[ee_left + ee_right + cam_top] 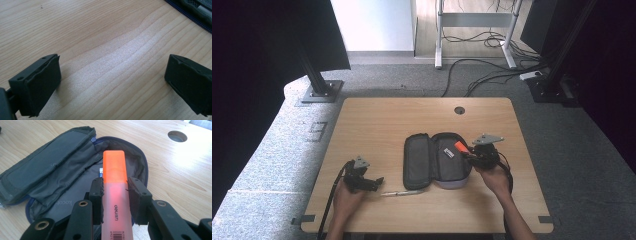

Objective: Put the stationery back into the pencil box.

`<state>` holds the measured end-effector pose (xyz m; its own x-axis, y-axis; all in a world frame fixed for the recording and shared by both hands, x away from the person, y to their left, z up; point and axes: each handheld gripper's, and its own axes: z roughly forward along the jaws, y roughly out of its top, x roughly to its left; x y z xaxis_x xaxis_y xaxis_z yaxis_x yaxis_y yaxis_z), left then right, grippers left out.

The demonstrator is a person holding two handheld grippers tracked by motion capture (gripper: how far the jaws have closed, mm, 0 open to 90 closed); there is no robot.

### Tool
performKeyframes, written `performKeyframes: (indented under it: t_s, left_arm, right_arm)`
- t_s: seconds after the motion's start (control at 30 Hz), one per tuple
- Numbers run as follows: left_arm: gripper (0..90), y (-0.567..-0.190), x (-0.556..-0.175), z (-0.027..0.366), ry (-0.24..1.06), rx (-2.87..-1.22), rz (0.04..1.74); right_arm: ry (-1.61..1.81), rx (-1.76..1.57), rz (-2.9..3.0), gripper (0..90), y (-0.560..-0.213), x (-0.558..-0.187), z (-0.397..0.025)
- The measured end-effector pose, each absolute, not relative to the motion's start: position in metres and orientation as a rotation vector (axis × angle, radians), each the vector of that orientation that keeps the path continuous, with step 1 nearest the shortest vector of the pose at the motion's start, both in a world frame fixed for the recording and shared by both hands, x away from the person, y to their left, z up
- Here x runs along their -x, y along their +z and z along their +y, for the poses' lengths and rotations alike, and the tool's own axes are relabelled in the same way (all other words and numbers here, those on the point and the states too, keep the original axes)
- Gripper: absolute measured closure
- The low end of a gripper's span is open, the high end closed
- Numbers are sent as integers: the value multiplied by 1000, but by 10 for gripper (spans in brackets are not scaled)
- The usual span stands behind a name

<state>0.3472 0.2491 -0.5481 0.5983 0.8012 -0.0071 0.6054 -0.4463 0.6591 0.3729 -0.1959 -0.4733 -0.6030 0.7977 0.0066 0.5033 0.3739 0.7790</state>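
Observation:
A dark grey pencil case (432, 160) lies unzipped and spread flat near the table's middle; its lining (62, 182) shows in the right gripper view. My right gripper (468, 154) is shut on an orange highlighter (114, 182), held over the case's right half with its cap pointing into the case (459, 146). My left gripper (377, 182) rests low at the front left with its jaws wide apart (110, 85) and bare wood between them. A silver pen (404, 192) lies on the table just right of the left gripper, in front of the case.
The wooden table (377, 125) has a round cable hole (459, 110) at its back edge, also in the right gripper view (177, 136). A corner of the case (192, 12) lies at the top right of the left gripper view. Cables lie on the floor behind.

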Motion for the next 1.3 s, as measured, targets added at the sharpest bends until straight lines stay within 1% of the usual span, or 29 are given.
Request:
performKeyframes:
  t_s: [1.3]
  left_arm:
    - [5, -548, -347, 249, 407, -2201, 1108]
  right_arm:
    - [1020, -1115, 2283, 657, -492, -418, -159]
